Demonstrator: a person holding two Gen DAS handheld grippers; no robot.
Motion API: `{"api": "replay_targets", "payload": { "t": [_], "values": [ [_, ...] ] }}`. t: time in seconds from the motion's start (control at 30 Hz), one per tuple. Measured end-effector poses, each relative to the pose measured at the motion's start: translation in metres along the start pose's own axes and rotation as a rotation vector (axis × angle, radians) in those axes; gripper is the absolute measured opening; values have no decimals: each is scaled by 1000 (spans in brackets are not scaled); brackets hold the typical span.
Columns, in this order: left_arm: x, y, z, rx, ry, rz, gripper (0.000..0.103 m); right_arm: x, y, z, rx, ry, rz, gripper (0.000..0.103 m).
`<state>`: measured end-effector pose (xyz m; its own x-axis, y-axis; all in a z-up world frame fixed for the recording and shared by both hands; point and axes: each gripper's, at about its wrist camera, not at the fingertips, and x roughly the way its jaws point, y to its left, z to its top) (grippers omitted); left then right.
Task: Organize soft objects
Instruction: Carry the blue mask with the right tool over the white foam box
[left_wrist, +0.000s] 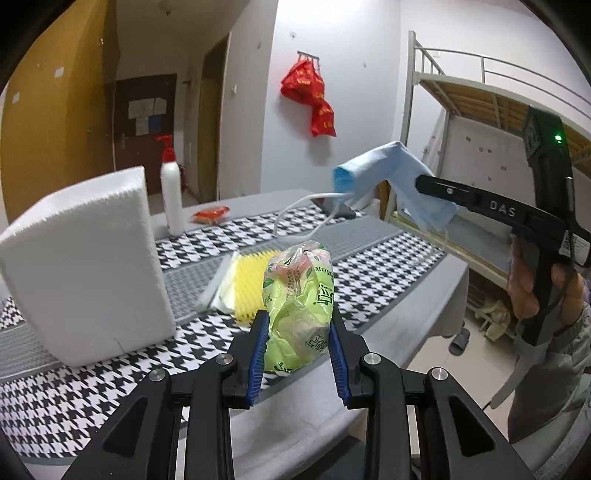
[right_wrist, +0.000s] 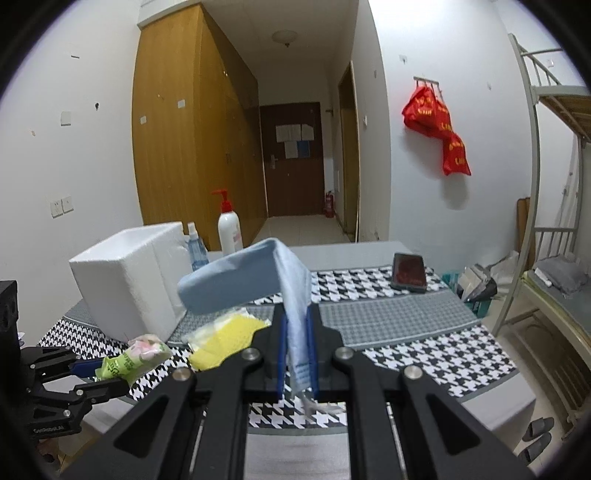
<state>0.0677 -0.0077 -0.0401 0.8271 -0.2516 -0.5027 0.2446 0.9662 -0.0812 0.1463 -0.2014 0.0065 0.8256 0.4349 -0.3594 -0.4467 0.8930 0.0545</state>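
Observation:
My left gripper (left_wrist: 297, 314) is shut on a green plastic tissue packet (left_wrist: 301, 299), held above the houndstooth cloth; the same packet (right_wrist: 136, 360) shows in the right wrist view at the lower left. My right gripper (right_wrist: 295, 312) is shut on a light blue face mask (right_wrist: 251, 277) that folds over and droops to the left. In the left wrist view the mask (left_wrist: 388, 170) hangs in the air at the right, pinched by the right gripper (left_wrist: 419, 181), with its white ear loops dangling. A white foam box (left_wrist: 85, 266) stands open-topped at the left of the table.
A yellow sponge in clear wrap (left_wrist: 245, 286) lies on the table (left_wrist: 406, 321) beside the box. A white pump bottle (left_wrist: 173, 192), a blue spray bottle (right_wrist: 195, 247), a red packet (left_wrist: 211, 214) and a phone (right_wrist: 409, 271) sit farther back. A bunk bed (left_wrist: 498, 110) stands right.

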Motion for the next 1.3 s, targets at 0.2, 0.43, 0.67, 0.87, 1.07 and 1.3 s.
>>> {"api": "replay_targets", "payload": {
  "t": [0.2, 0.43, 0.67, 0.87, 1.07, 1.3],
  "values": [
    [-11, 3, 12, 2, -40, 29, 33, -9, 4, 6, -10, -20, 2, 13],
    [-21, -2, 26, 25, -87, 56, 33, -19, 3, 9, -2, -43, 3, 13],
    [-28, 2, 37, 26, -130, 107, 33, -20, 4, 13, 9, -53, 19, 13],
    [-37, 12, 41, 10, -161, 161, 33, -15, 11, 16, 10, -55, 54, 13],
    [-51, 24, 45, -5, -197, 229, 33, -9, 22, 22, 6, -62, 95, 13],
    [-69, 40, 47, -23, -233, 289, 33, 0, 41, 32, -17, -75, 146, 13]
  ]
}}
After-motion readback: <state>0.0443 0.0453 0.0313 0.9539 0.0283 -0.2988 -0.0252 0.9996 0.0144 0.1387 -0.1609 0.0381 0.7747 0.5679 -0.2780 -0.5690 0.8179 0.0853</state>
